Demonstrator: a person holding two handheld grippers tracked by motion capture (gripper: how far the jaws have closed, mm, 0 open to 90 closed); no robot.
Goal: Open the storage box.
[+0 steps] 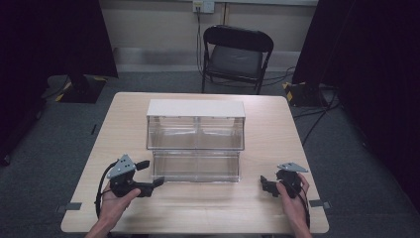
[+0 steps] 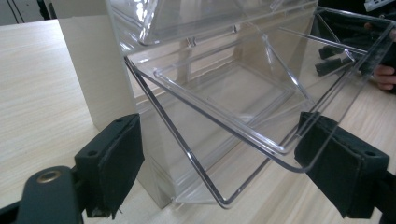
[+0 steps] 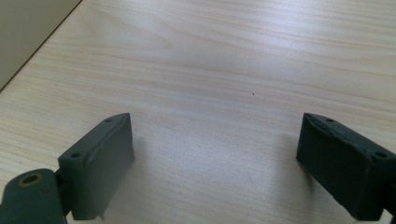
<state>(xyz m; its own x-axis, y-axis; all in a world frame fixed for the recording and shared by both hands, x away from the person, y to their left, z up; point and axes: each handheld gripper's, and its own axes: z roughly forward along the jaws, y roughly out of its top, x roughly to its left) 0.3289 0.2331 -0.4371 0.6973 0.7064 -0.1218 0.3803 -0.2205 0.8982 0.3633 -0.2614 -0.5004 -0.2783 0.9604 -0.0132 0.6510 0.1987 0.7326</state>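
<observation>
A clear plastic bin [image 1: 195, 144] with a white top stands in the middle of the table [image 1: 129, 106]. Its lower see-through drawer [image 2: 243, 107] is tipped open toward the near edge. The left gripper [image 1: 148, 177] sits just beside the drawer's near left corner. Its fingers [image 2: 114, 158] are partly open, one on each side of the drawer's thin front lip, and they do not seem to press on it. The right gripper [image 1: 269, 185] rests near the table's near right corner, well apart from the bin, with its fingers [image 3: 100, 158] wide open and nothing in them. I think the lip is thin and slippery, so the left fingers could slide off it. A hard pull could also drag the light bin toward the near edge.
</observation>
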